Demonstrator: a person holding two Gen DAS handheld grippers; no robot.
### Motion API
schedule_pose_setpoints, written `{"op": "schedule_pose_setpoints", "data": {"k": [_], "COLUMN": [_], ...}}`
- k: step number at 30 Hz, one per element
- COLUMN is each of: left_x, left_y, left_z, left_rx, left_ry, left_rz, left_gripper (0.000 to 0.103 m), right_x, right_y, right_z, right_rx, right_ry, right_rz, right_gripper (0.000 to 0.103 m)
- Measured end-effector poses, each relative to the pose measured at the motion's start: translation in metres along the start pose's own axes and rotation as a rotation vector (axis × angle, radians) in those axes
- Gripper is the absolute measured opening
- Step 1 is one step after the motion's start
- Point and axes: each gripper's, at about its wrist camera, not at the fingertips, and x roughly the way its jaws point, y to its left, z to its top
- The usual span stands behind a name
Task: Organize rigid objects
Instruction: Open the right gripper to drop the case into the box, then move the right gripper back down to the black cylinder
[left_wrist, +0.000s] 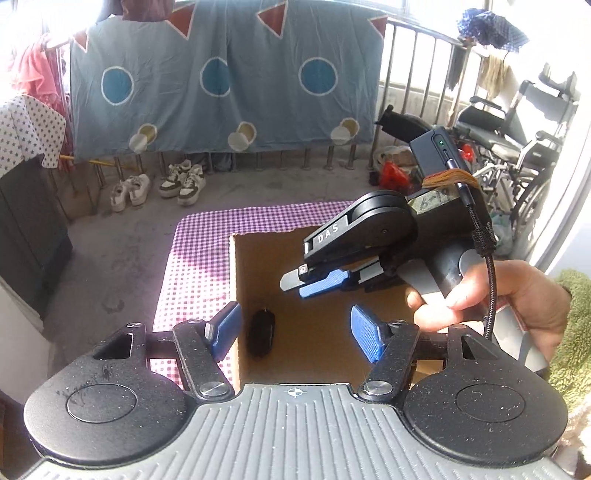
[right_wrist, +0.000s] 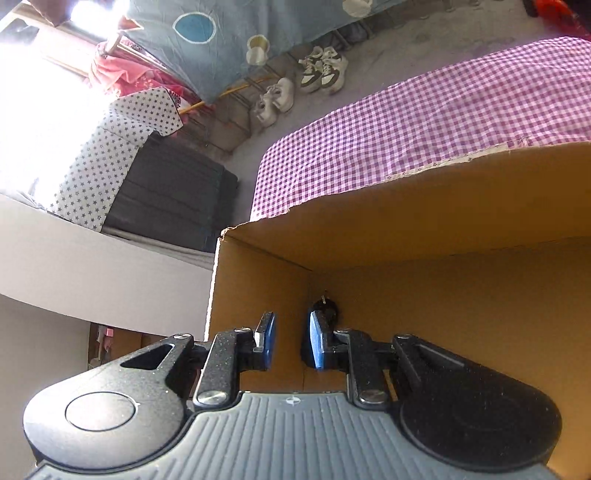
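Note:
An open cardboard box (left_wrist: 233, 280) stands on a purple checked tablecloth (left_wrist: 195, 258). A small black object (left_wrist: 261, 332), like a key fob, lies on the box floor by its left wall; it also shows in the right wrist view (right_wrist: 327, 308) in the box corner. My left gripper (left_wrist: 297, 330) is open and empty, its fingers straddling the box's left wall. My right gripper (right_wrist: 291, 338) is inside the box above the floor, jaws slightly apart and empty; it shows in the left wrist view (left_wrist: 299, 282) too.
The box (right_wrist: 258, 266) fills the near end of the cloth (right_wrist: 406, 129). Two pairs of shoes (left_wrist: 159, 184) sit on the concrete floor by a railing hung with a blue sheet (left_wrist: 221, 77). A wheelchair (left_wrist: 517, 147) stands at the right, a dark cabinet (left_wrist: 29, 229) at the left.

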Motion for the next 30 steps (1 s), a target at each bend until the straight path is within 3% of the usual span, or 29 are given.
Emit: {"op": "schedule_pose_setpoints", "data": {"k": [4, 8, 14, 20, 26, 30], "left_x": [-0.03, -0.059, -0.069, -0.044, -0.005, 0.014], "left_y": [-0.005, -0.015, -0.036, -0.077, -0.122, -0.137], "left_z": [-0.005, -0.019, -0.052, -0.106, -0.152, -0.161], "left_rx": [0.004, 0.034, 0.081, 0.165, 0.266, 0.304], "left_ry": [-0.044, -0.079, -0.035, 0.09, 0.22, 0.246], "left_rz": [-0.027, -0.089, -0.193, -0.304, -0.346, -0.33], "left_gripper": [0.068, 0.071, 0.071, 0.069, 0.058, 0.051], "right_x": [-0.059, -0.132, -0.209, -0.208, -0.169, -0.148], "right_y": [0.006, -0.003, -0.039, -0.081, -0.108, -0.113], "right_z": [-0.031, -0.085, -0.177, -0.25, -0.28, -0.277], "right_rx": [-0.029, -0.079, -0.1, -0.071, -0.057, -0.08], "right_ry": [-0.065, -0.152, -0.268, -0.313, -0.268, -0.22], "right_rz": [0.052, 0.118, 0.155, 0.015, -0.141, -0.178], "right_gripper": [0.022, 0.022, 0.022, 0.022, 0.022, 0.022]}}
